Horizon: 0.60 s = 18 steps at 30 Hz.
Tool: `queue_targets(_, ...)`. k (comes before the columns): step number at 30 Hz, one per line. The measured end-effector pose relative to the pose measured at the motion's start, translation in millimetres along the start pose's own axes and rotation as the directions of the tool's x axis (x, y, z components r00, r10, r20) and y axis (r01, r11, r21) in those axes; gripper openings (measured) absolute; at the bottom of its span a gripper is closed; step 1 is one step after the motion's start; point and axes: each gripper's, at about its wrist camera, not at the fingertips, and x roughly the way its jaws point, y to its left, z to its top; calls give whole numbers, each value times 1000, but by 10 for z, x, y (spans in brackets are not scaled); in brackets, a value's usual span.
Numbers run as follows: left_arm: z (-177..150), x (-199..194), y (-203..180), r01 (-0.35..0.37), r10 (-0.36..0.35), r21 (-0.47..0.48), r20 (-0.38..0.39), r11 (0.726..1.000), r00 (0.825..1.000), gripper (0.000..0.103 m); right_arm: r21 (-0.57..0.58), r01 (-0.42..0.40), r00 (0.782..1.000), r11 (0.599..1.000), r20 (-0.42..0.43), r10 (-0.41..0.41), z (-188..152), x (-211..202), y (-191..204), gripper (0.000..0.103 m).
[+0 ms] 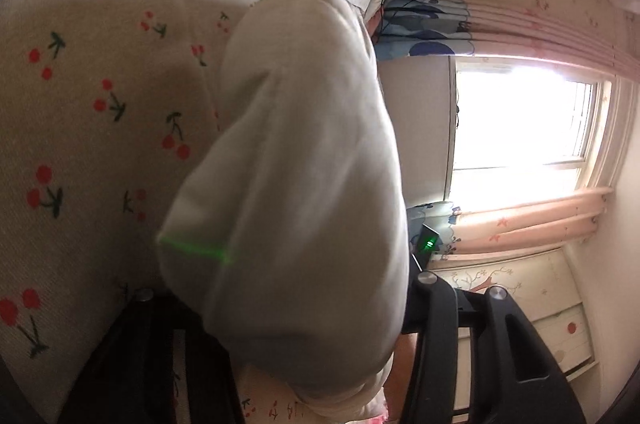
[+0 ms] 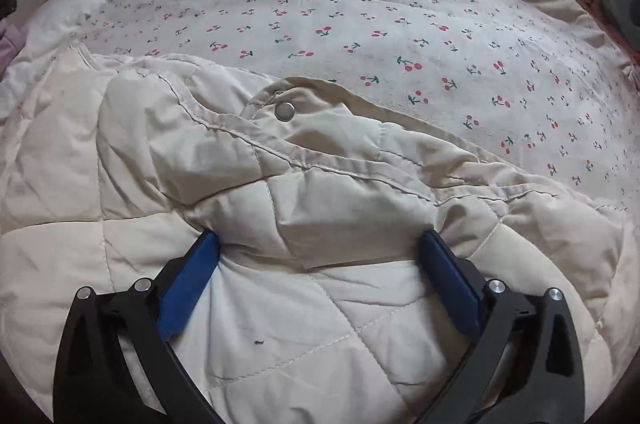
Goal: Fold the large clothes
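Blue-padded fingers (image 2: 188, 288) of the right gripper (image 2: 320, 248) stand spread wide over a cream quilted jacket (image 2: 280, 184) lying rumpled on a cherry-print bedsheet (image 2: 400, 36), their tips sunk against a raised fold but not yet pinching it. In the left wrist view, a bulging part of the same jacket (image 1: 288, 164) hangs in front of the lens and covers the tips of the left gripper (image 1: 304, 364), so whether it is clamped on the cloth or merely draped by it cannot be told.

The jacket looks light, puffy and soft, with a smooth shell likely to slide out of a shallow pinch; it will sag and billow rather than keep a crease. The firmer places to take hold appear to be the stitched placket running past the metal snap (image 2: 284, 111), and the quilting seams just in front of the right gripper.

Beyond the snap, the sheet lies bare and broad, giving room to spread and fold. Left of the jacket, a bunched white duvet (image 2: 72, 8) crowds the edge of that space. A bright window (image 1: 520, 120) and a painted dresser (image 1: 552, 308) stand beside the bed.
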Motion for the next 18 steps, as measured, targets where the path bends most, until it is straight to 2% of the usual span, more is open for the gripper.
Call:
queue_targets(2,-5,-25,15,3,-3,-2,-2,1000,1000,48,-22,-30,995,999,90,32,-187,-448,52,93)
queue_targets(4,61,33,27,6,-6,-8,-2,1000,1000,48,-69,-7,987,998,160,18,-502,-810,184,94)
queue_targets(5,71,55,18,5,-5,-8,0,1000,1000,48,-81,-2,986,997,165,16,-645,-878,240,94)
queue_targets(7,63,66,-20,0,0,-1,7,1000,1000,48,-124,26,996,992,93,-15,-971,-671,369,94)
queue_targets(8,77,111,-64,-5,5,8,10,1000,1000,48,-136,40,994,990,111,-25,-1067,-567,392,96)
queue_targets(9,66,122,-90,-14,14,23,13,1000,1000,48,-131,32,991,991,136,-14,-1100,-524,371,96)
queue_targets(11,29,99,-93,-23,22,47,25,999,999,48,-84,-2,996,996,92,10,-1001,-577,307,96)
queue_targets(13,20,71,-65,-13,12,42,23,999,1000,48,-68,7,991,998,136,2,-999,-816,319,94)
queue_targets(14,17,60,-58,-10,9,43,21,999,1000,48,-75,35,984,997,174,-21,-1048,-976,343,94)
queue_targets(16,7,48,-55,-10,9,48,23,999,1000,48,-71,84,979,994,193,-69,-1177,-1086,378,94)
queue_targets(17,0,42,-56,-12,11,50,26,999,1000,48,-77,100,982,992,168,-86,-1230,-1018,399,94)
queue_targets(18,-8,37,-57,-15,13,54,31,998,999,48,-107,104,992,989,89,-94,-1287,-802,434,95)
